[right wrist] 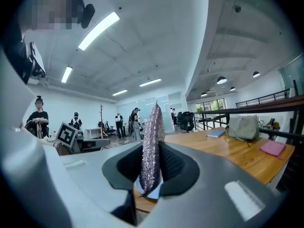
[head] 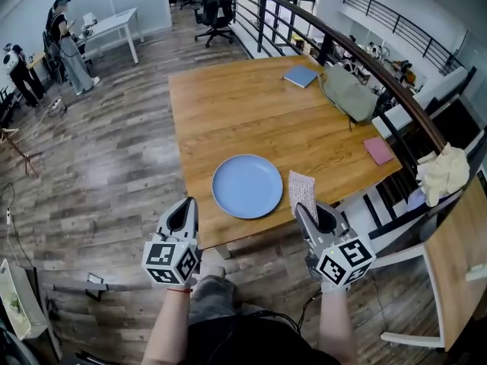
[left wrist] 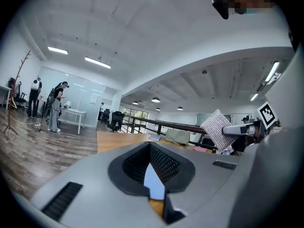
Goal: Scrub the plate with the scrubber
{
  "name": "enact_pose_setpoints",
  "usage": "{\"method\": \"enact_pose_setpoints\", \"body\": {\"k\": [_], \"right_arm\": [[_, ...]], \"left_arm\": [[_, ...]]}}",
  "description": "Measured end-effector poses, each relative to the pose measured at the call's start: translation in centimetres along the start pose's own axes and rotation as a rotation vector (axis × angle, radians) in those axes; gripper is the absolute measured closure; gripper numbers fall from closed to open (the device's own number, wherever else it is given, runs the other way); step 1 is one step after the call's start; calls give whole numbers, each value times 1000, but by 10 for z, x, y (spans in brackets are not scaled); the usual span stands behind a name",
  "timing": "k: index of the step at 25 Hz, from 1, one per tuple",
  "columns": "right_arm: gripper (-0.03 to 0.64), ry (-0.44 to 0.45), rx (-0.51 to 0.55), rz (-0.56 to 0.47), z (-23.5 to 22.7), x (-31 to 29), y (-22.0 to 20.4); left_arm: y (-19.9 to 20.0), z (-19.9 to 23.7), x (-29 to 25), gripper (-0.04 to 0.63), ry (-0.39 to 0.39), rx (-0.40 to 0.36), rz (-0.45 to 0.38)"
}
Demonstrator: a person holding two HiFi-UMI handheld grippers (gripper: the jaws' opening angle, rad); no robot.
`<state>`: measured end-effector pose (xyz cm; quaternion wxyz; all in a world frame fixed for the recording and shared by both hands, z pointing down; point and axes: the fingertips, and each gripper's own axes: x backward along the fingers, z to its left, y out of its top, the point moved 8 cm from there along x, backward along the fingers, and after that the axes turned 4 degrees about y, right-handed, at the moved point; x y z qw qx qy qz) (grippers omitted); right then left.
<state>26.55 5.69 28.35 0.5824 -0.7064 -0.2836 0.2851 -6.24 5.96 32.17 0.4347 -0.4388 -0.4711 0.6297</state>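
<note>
A round blue plate (head: pixel 247 186) lies near the front edge of the wooden table (head: pixel 228 105). My right gripper (head: pixel 304 210) is shut on the scrubber (head: pixel 302 191), a grey sparkly pad that stands on edge just right of the plate. In the right gripper view the scrubber (right wrist: pixel 152 146) rises upright between the jaws, with a bit of the plate (right wrist: pixel 159 190) below it. My left gripper (head: pixel 188 206) hangs off the table's front edge, left of the plate, shut and empty. In the left gripper view a sliver of plate (left wrist: pixel 153 182) shows past the closed jaws, and the scrubber (left wrist: pixel 217 128) at right.
On the table's far side lie a blue notebook (head: pixel 300 76), a grey bag (head: pixel 348 91) and a pink notebook (head: pixel 378 150). A dark railing (head: pixel 396 90) runs along the right. A cream cloth (head: pixel 444 172) hangs there. People (head: pixel 67 48) stand far left by a white desk.
</note>
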Motion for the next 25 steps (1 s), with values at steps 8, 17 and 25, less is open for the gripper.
{"method": "enact_pose_setpoints", "body": {"k": [8, 17, 25], "right_arm": [[538, -67, 120, -92, 8, 25, 48], [538, -73, 187, -118, 14, 19, 65], [538, -60, 223, -154, 33, -1, 77]], "left_arm": [[60, -18, -1, 598, -38, -39, -113], [90, -39, -18, 598, -135, -65, -147], [108, -25, 2, 598, -137, -138, -216]]}}
